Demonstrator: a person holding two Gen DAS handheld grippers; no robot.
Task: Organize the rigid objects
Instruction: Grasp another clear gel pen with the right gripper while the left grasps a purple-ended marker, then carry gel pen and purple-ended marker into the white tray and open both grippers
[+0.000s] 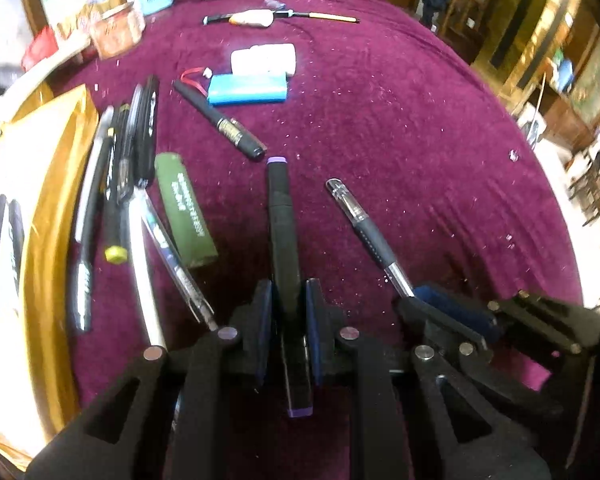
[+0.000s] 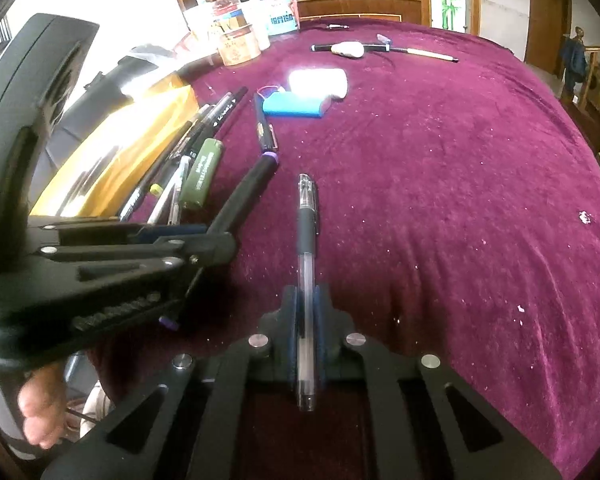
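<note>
A black marker with purple end caps point(image 1: 282, 216) is clamped between the pads of my left gripper point(image 1: 289, 286), which is shut on it; the marker points away over the maroon cloth. To its right, my right gripper point(image 1: 414, 296) pinches the clear gel pen with a dark grip point(image 1: 360, 220). In the right wrist view the right gripper point(image 2: 306, 292) is shut on that gel pen point(image 2: 306, 236), which runs straight ahead. My left gripper point(image 2: 220, 236) comes in from the left there, carrying the purple-capped marker point(image 2: 252, 188).
Several pens point(image 1: 116, 176) and a green cylinder point(image 1: 184, 208) lie beside a yellow tray point(image 1: 56, 184) on the left. Farther back are a black pen point(image 1: 220, 120), a blue battery pack point(image 1: 248, 88), a white block point(image 1: 264, 58) and jars point(image 1: 112, 28). Bare maroon cloth point(image 1: 400, 140) spreads right.
</note>
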